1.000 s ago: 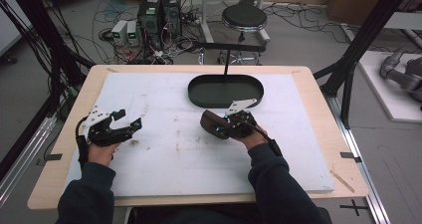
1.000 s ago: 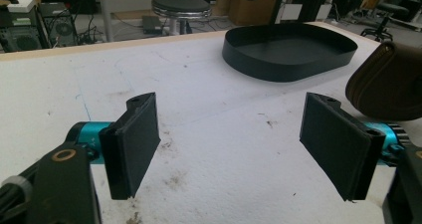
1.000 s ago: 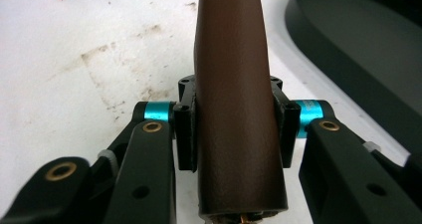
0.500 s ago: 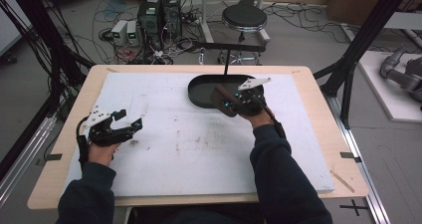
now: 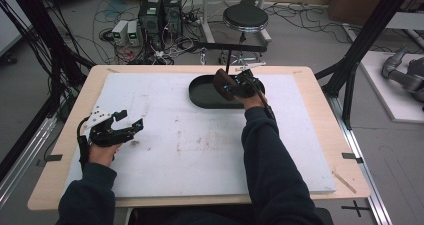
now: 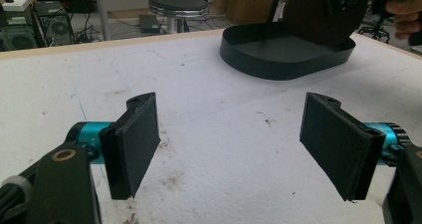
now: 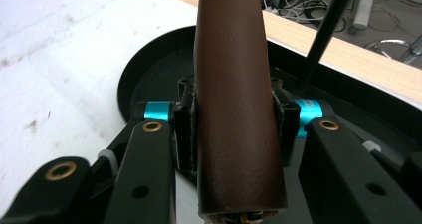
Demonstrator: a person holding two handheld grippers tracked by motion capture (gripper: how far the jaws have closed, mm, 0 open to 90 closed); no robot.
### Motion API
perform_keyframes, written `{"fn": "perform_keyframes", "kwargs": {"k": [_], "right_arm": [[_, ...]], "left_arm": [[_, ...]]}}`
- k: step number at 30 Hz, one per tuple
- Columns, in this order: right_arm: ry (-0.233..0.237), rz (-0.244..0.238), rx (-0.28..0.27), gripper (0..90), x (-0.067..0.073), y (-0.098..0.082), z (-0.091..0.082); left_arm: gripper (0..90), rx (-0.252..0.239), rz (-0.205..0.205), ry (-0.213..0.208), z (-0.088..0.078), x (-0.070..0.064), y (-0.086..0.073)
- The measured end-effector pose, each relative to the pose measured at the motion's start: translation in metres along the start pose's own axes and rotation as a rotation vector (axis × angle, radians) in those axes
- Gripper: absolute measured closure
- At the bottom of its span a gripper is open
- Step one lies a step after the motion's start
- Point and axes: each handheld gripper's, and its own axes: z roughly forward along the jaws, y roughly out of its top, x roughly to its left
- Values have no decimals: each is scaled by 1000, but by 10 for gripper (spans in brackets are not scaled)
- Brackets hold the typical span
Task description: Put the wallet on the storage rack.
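The right gripper (image 5: 235, 83) has moved forward from the middle of the table and now holds the brown case (image 5: 221, 84) above the black tray (image 5: 200, 92). Its jaws are pressed on both sides of the case (image 7: 234, 114), with the tray (image 7: 149, 59) under it. The left gripper (image 5: 117, 130) stays at the left on the white board (image 5: 190, 145), jaws spread wide and empty (image 6: 234, 149).

The brown case (image 7: 238, 109) is a smooth, leather-textured, rounded pouch. It is clamped between the jaws of the right gripper (image 5: 239, 85) and held above the black oval tray (image 5: 200, 92). The tray lies flat on the white mat at 12 o'clock.
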Motion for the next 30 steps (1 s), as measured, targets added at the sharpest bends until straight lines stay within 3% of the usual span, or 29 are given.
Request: {"fn": "perform_keyframes", "kwargs": {"k": [7,9,12,16,17,19,25,30], "right_arm": [[45,95,21,641,-7,-7,27],[44,103,26,639,-8,-8,30],[4,111,56,593,-12,-13,35],[-53,119,20,476,-18,-12,26],[-53,119,20,476,-18,-12,26],[-96,106,18,449,-23,-10,15],[-117,102,-5,421,-33,-13,-12],[-112,66,-8,417,-35,-14,-35]], "left_arm": [[233,4,2,-3,1,0,0],[233,2,0,-4,1,0,0],[233,5,1,-1,1,0,0],[234,7,3,-2,1,0,0],[233,7,3,-2,1,0,0],[234,9,6,-3,1,-1,0],[233,9,3,-2,2,-2,-1],[233,8,3,-3,1,-1,0]]}}
